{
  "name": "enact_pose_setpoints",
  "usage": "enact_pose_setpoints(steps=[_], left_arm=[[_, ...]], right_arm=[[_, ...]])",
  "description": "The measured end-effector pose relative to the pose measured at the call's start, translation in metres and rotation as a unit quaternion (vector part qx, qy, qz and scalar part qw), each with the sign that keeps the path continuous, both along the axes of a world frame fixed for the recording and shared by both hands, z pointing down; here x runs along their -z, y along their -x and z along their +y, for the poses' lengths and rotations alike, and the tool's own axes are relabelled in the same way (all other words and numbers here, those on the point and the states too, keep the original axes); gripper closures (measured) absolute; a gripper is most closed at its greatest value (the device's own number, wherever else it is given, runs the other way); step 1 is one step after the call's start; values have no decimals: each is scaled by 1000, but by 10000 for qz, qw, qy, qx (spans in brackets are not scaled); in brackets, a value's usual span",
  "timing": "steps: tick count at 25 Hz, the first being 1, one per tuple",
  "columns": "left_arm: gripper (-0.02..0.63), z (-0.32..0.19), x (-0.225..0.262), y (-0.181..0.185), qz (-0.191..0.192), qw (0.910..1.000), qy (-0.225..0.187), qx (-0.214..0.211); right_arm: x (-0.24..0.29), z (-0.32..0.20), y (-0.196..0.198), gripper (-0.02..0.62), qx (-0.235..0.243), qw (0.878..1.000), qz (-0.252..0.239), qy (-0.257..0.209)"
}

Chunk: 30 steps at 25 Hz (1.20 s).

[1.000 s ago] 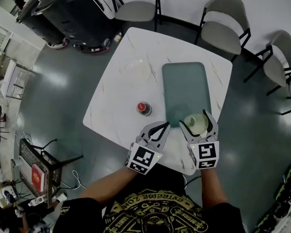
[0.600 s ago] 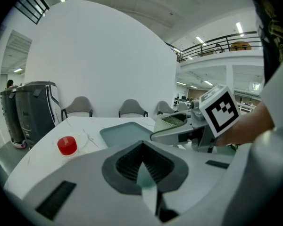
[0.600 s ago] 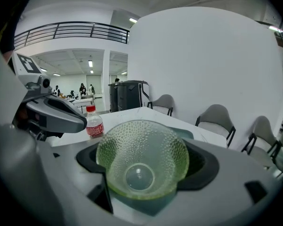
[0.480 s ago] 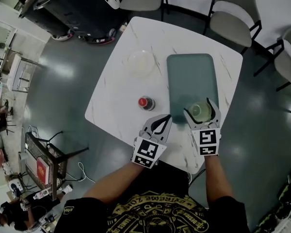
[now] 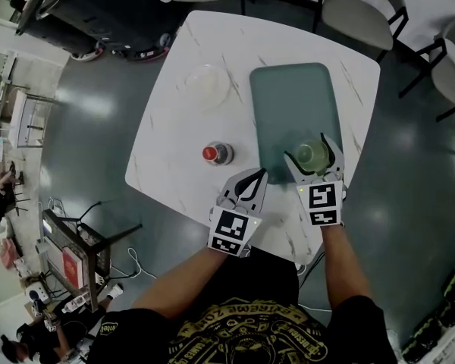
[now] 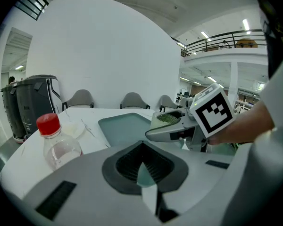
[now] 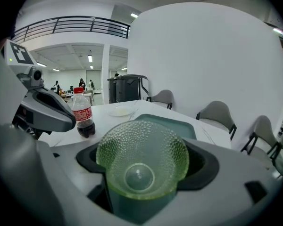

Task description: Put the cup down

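A green dimpled glass cup (image 5: pixel 312 157) sits between the fingers of my right gripper (image 5: pixel 309 152), which is shut on it. In the right gripper view the cup (image 7: pixel 141 160) fills the space between the jaws, mouth toward the camera. It hangs over the near right corner of a teal tray (image 5: pixel 290 105); whether it touches the tray cannot be told. My left gripper (image 5: pixel 261 176) is shut and holds nothing, just left of the right one at the tray's near left corner. From the left gripper view, the cup (image 6: pixel 168 118) shows in the right gripper's jaws.
A small cola bottle (image 5: pixel 214 154) with a red cap stands on the white table (image 5: pixel 174 142) left of the tray. A clear shallow bowl (image 5: pixel 207 83) lies further back. Grey chairs (image 5: pixel 356 12) ring the far side, and a black machine (image 5: pixel 98 6) stands far left.
My right gripper has carried the cup forward from the tray's near edge to a little further over the tray. The left gripper stayed alongside, still shut.
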<state>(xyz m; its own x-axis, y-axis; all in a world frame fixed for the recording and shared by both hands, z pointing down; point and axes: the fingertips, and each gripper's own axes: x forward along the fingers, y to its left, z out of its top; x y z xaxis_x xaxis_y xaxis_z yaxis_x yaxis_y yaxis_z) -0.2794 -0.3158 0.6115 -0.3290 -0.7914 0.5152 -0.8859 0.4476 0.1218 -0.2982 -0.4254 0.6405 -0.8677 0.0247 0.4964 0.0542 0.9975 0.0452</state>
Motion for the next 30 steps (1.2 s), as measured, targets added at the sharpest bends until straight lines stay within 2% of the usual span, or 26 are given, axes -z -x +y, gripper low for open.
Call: enact_pose_setpoints(steps=[15,30], left_arm=[[611,2,-18,2,103,9999,118,18],[611,6,-11,3,193,9998,-4,10]], right_arm=[[-21,4,15,187,159,9997,48,-165],[-23,5,14,186,116,9999,94,88]])
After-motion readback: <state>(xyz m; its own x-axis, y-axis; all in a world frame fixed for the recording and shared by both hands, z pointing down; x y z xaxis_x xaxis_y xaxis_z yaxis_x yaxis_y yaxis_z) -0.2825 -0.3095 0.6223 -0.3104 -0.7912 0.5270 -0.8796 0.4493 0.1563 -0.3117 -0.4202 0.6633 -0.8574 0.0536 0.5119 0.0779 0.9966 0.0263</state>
